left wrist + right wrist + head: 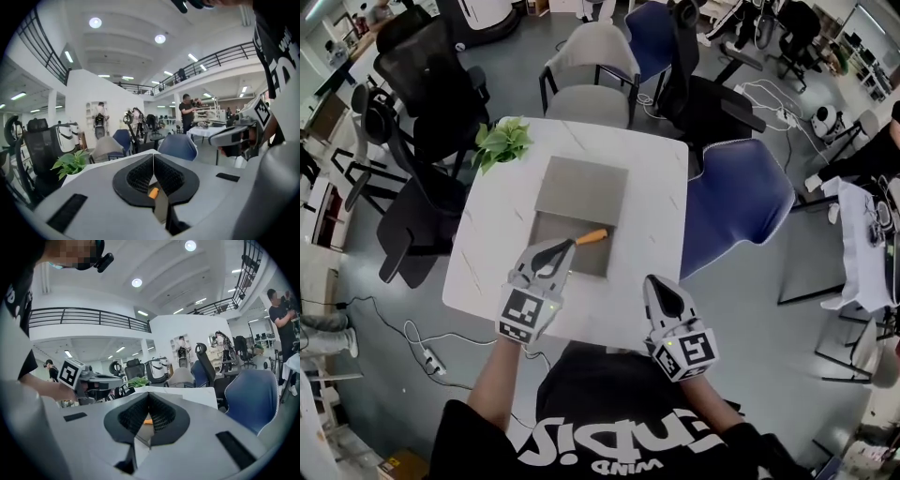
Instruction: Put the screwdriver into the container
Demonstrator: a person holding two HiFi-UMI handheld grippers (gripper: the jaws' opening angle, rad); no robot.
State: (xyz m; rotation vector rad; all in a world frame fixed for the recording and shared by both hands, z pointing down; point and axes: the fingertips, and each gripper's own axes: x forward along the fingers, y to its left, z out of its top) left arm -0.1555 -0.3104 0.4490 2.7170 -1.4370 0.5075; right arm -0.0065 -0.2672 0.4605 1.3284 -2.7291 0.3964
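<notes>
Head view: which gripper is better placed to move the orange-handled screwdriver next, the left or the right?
Left. The left gripper is shut on the orange-handled screwdriver at the grey container; the right gripper is shut empty, back at the edge of the white table.

The left gripper (153, 159) has its black pads pressed together on the screwdriver (153, 192). Only a bit of its orange handle shows, in the slit just under where the pads meet. Past the jaws lies the white table (79, 176), with a green plant (71, 164) at its far left corner. The right gripper (213, 138) hangs off to the right, marker cube uppermost. Beyond the table's far edge stand a grey chair (107, 147) and a blue chair (178, 146).
</notes>
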